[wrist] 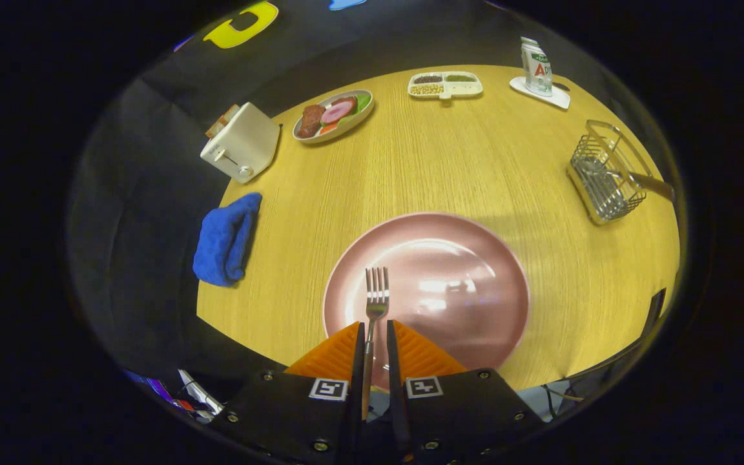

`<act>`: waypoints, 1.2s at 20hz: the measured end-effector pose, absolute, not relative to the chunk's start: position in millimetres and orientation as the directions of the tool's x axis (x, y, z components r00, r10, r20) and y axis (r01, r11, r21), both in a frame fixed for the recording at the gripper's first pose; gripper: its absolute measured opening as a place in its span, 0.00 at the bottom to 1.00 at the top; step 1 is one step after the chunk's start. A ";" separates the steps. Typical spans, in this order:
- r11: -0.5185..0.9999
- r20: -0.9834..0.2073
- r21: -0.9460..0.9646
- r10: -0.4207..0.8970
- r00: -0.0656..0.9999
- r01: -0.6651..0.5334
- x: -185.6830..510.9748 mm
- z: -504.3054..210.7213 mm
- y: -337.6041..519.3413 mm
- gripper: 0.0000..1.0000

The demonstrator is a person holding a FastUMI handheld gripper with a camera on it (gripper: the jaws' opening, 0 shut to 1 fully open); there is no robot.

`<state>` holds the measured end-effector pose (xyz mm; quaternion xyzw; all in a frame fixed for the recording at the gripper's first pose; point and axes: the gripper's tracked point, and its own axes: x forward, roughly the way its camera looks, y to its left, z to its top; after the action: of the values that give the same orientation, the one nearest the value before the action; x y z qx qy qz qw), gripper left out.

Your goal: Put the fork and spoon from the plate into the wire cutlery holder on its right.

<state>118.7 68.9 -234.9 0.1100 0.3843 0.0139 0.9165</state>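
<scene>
The hand-held gripper [375, 332] points level across the near edge of the round wooden bench [449, 161], its fingers nearly together and clamped on the handle of a silver metal fork [376, 298]. The fork's tines reach forward over the round pink plate [462, 284], which sits at the bench's near edge. The silver wire cutlery holder [604, 173] stands near the right edge, well apart from the plate.
</scene>
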 end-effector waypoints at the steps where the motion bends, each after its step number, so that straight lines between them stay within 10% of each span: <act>1: 0.977 -0.706 0.206 0.109 0.700 0.056 118.1 -240.2 71.9 0.19; 14: 0.981 -0.795 0.168 0.075 0.602 0.101 112.9 -303.8 85.8 0.21; 24: 0.974 -0.796 0.201 0.103 0.596 0.101 103.4 -292.9 79.1 0.01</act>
<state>103.4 79.1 -292.9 0.1132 0.4492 0.0006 0.8862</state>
